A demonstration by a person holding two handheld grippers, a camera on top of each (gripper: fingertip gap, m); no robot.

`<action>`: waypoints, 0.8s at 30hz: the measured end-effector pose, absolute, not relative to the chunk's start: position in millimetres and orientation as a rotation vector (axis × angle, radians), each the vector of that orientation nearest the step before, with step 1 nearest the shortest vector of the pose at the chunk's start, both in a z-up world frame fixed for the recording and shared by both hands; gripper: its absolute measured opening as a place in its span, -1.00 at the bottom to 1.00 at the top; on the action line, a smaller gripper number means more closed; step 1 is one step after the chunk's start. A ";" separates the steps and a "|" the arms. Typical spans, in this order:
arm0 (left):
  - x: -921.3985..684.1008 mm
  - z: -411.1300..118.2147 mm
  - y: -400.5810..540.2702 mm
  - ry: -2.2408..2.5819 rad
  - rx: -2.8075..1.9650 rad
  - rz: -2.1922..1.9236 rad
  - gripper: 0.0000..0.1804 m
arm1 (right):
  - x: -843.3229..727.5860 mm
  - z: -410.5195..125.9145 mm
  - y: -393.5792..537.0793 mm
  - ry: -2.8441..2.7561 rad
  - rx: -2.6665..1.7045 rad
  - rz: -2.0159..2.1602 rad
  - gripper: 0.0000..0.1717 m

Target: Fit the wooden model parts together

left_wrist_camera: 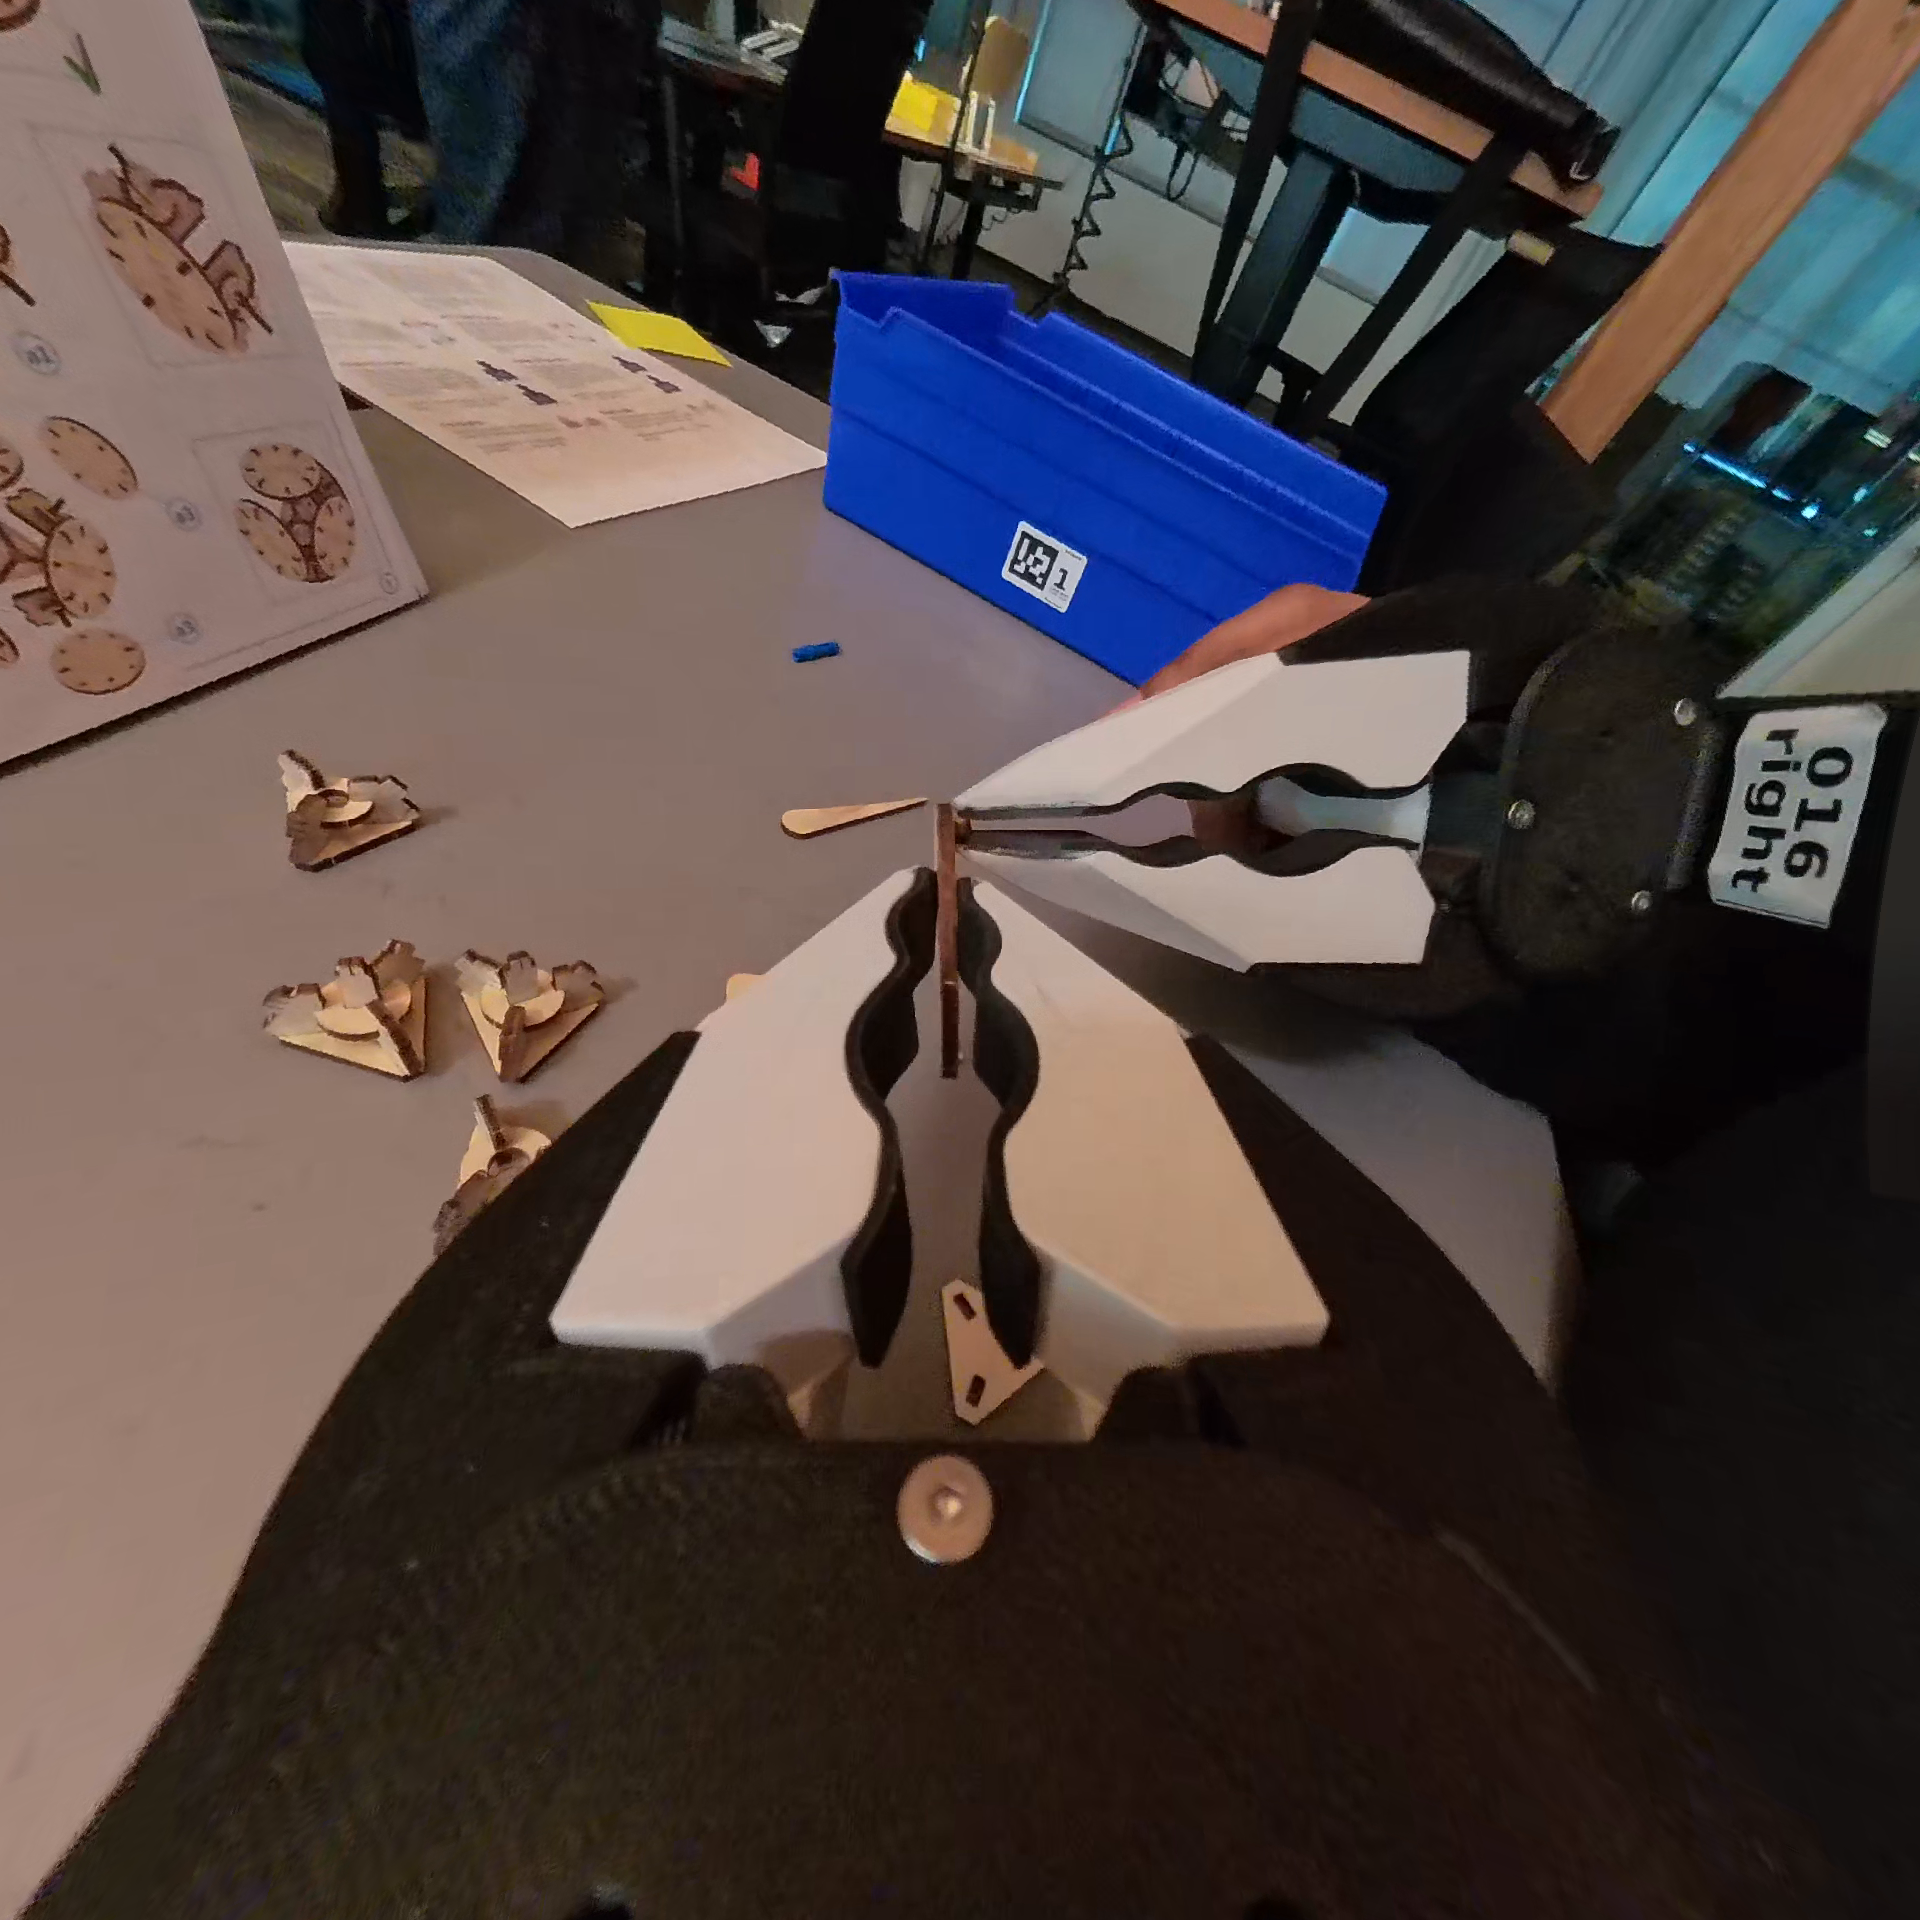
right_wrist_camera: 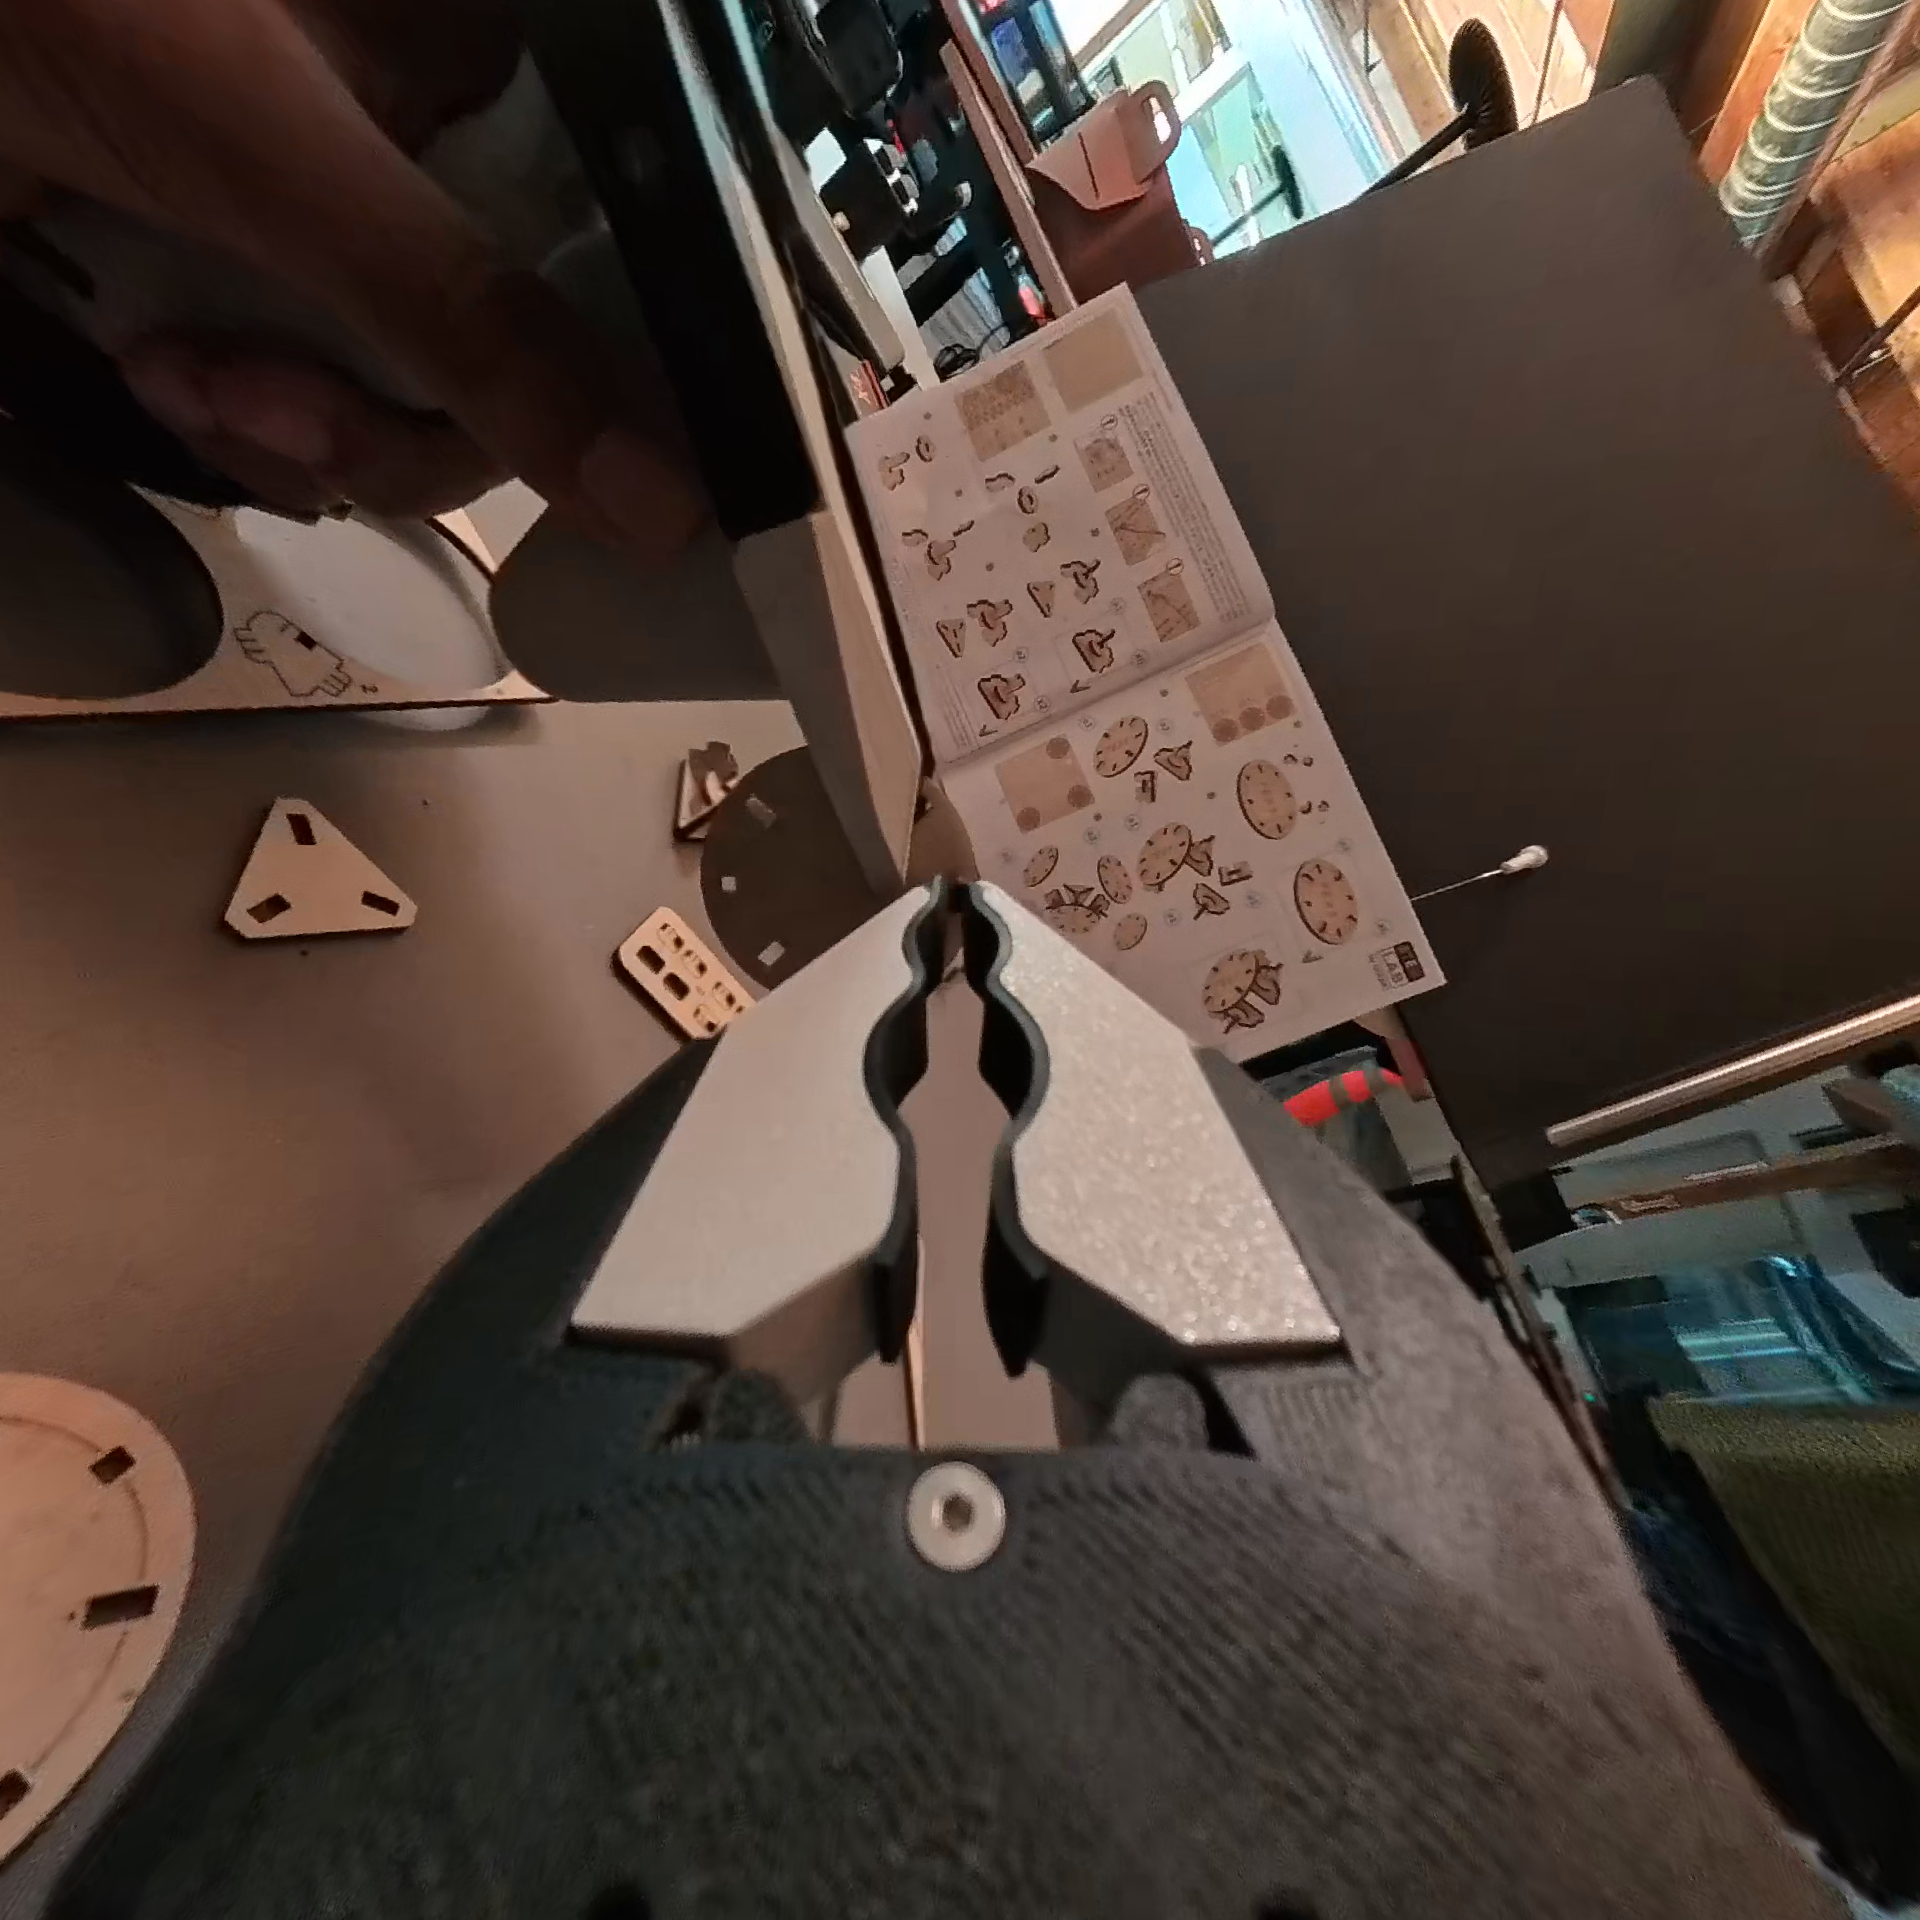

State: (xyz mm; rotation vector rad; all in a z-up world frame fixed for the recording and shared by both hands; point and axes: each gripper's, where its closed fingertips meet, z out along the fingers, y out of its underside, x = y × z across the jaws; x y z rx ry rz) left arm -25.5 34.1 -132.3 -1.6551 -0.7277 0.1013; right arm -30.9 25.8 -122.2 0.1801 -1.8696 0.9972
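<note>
Landmark: the wooden disc [left_wrist_camera: 945, 935], a thin plywood plate held edge-on and upright above the grey table [left_wrist_camera: 623, 727].

- Left gripper [left_wrist_camera: 943, 894]: nearest item; its black wavy pads are clamped on the disc's lower edge, one on each face.
- Right gripper [left_wrist_camera: 961, 828]: to the right of the disc, tips together on a small wooden tab at the disc's upper rim; the tab itself is barely visible. A hand [left_wrist_camera: 1247, 634] shows behind it.
- Triangular plate [left_wrist_camera: 982, 1351]: flat on the table, below the disc, between the left fingers.
- Teardrop wooden piece [left_wrist_camera: 847, 818]: on the table just left of the disc's top.
- Four small triangular wooden assemblies [left_wrist_camera: 348, 810]: left of the disc.
- Small blue peg [left_wrist_camera: 816, 651]: beyond the disc.
- Blue bin [left_wrist_camera: 1091, 457]: farther back, to the right.
- Instruction sheets [left_wrist_camera: 177, 416]: far left of the disc.
</note>
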 end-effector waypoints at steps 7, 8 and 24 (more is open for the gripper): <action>-24.2 -128.4 33.7 -0.728 -1.625 0.055 -0.99 | -28.9 -120.7 25.4 -1.929 0.121 1.034 -0.99; -24.3 -127.4 33.6 -0.733 -1.621 0.055 -1.00 | -28.9 -120.2 25.3 -1.927 0.115 1.035 -1.00; -27.1 -125.7 36.7 -0.761 -1.575 0.038 -0.99 | -30.6 -118.5 29.2 -1.952 0.073 1.085 -1.00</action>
